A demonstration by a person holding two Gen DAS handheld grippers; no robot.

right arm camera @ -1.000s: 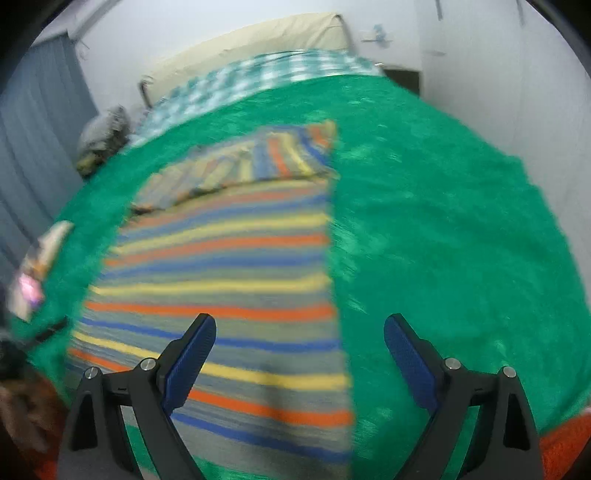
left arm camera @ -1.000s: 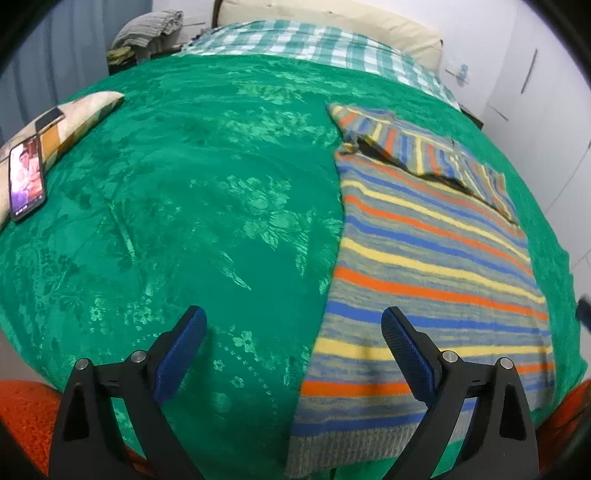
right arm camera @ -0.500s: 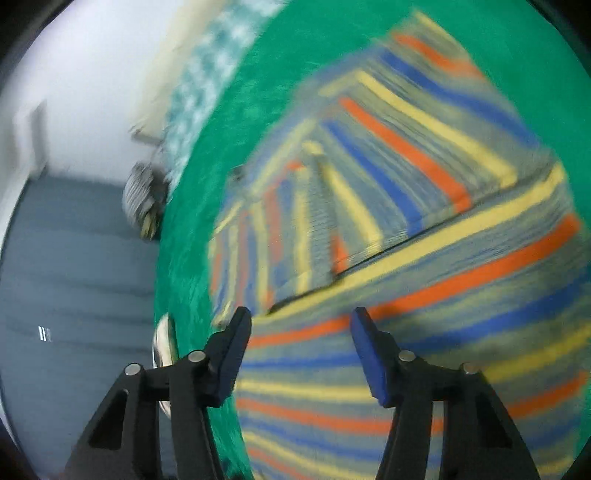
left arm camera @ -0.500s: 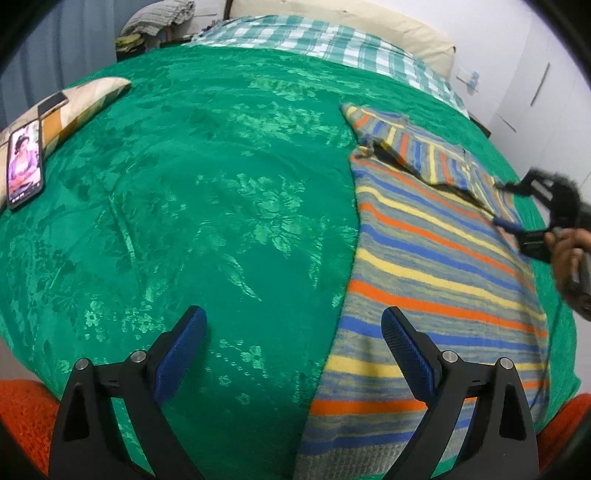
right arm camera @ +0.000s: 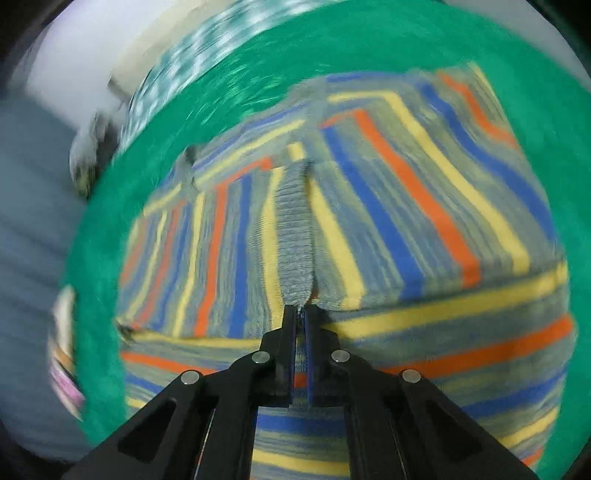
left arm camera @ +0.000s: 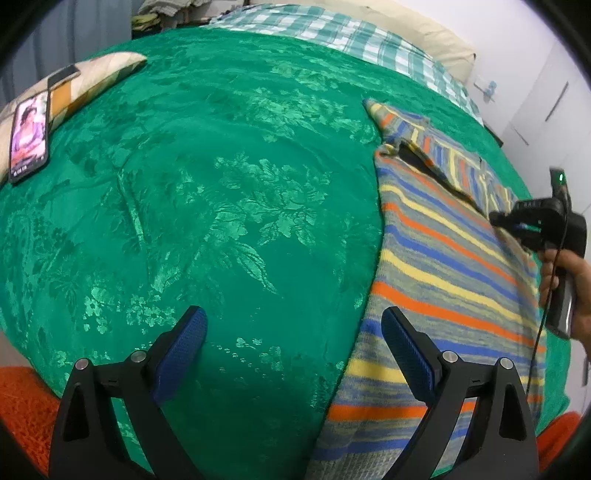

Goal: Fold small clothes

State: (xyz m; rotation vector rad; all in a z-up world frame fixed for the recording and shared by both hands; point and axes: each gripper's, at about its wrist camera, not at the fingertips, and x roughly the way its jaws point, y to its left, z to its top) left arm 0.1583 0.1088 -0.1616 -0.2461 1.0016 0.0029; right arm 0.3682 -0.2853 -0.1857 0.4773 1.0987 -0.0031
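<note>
A striped knit sweater (left arm camera: 443, 266) in grey, blue, orange and yellow lies flat on the green bedspread (left arm camera: 221, 206), sleeves folded across its top. My left gripper (left arm camera: 293, 343) is open and empty, low over the bedspread by the sweater's lower left edge. My right gripper (right arm camera: 302, 312) is shut on the grey ribbed cuff (right arm camera: 295, 236) of a folded sleeve. The right gripper also shows in the left wrist view (left arm camera: 517, 225), at the sweater's right side.
A phone (left arm camera: 29, 136) with a lit screen rests on a patterned pillow (left arm camera: 92, 77) at the left. A checked sheet (left arm camera: 332, 33) and cream pillow lie at the bed's head. Orange cloth (left arm camera: 22, 406) lies at the near corners. White wardrobe doors stand right.
My right gripper has come down from the sweater's hem to the folded sleeve and shut on its cuff. My left gripper has stayed open and barely moved.
</note>
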